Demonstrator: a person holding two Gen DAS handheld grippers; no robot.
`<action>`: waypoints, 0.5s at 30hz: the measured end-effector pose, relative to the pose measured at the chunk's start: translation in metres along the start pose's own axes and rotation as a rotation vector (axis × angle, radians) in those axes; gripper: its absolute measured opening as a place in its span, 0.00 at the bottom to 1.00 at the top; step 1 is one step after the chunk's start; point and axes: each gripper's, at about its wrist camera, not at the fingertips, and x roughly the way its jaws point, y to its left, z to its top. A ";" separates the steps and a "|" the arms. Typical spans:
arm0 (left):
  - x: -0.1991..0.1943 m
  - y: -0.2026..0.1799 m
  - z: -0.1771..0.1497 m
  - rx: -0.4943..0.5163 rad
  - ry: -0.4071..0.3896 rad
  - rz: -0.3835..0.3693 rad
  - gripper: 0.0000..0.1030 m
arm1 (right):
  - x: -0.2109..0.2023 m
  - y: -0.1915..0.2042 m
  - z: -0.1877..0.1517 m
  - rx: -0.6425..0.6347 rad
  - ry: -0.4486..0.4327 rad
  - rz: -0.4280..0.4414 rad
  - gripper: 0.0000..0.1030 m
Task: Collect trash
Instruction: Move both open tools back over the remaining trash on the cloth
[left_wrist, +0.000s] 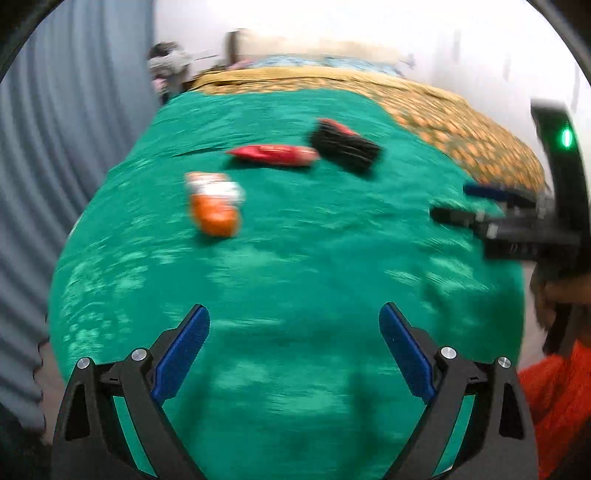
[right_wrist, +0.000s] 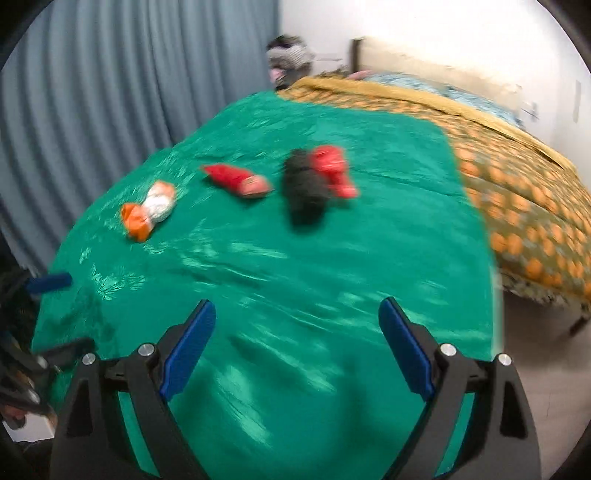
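Observation:
Three pieces of trash lie on a green cloth (left_wrist: 295, 266) spread over a bed. An orange and white wrapper (left_wrist: 214, 203) (right_wrist: 149, 208) lies at the left. A red wrapper (left_wrist: 275, 154) (right_wrist: 238, 179) lies in the middle. A black item with a red packet on it (left_wrist: 345, 144) (right_wrist: 314, 181) lies at the right. My left gripper (left_wrist: 294, 314) is open and empty above the near cloth. My right gripper (right_wrist: 297, 310) is open and empty too; it also shows at the right of the left wrist view (left_wrist: 461, 203). Both views are blurred.
An orange-patterned bedspread (right_wrist: 524, 192) covers the bed beyond the green cloth. A grey curtain (right_wrist: 129, 74) hangs along the left. A headboard (right_wrist: 406, 55) and white wall stand behind. Bare floor (right_wrist: 546, 354) shows at the right of the bed.

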 end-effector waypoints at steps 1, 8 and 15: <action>-0.001 0.012 0.003 -0.022 -0.002 0.002 0.89 | 0.007 0.008 -0.001 -0.011 0.013 -0.001 0.85; 0.026 0.049 0.054 -0.062 -0.012 -0.007 0.89 | 0.033 0.016 -0.009 -0.015 0.082 -0.002 0.85; 0.100 0.049 0.100 -0.019 0.059 0.067 0.89 | 0.036 0.016 -0.008 -0.006 0.091 0.002 0.86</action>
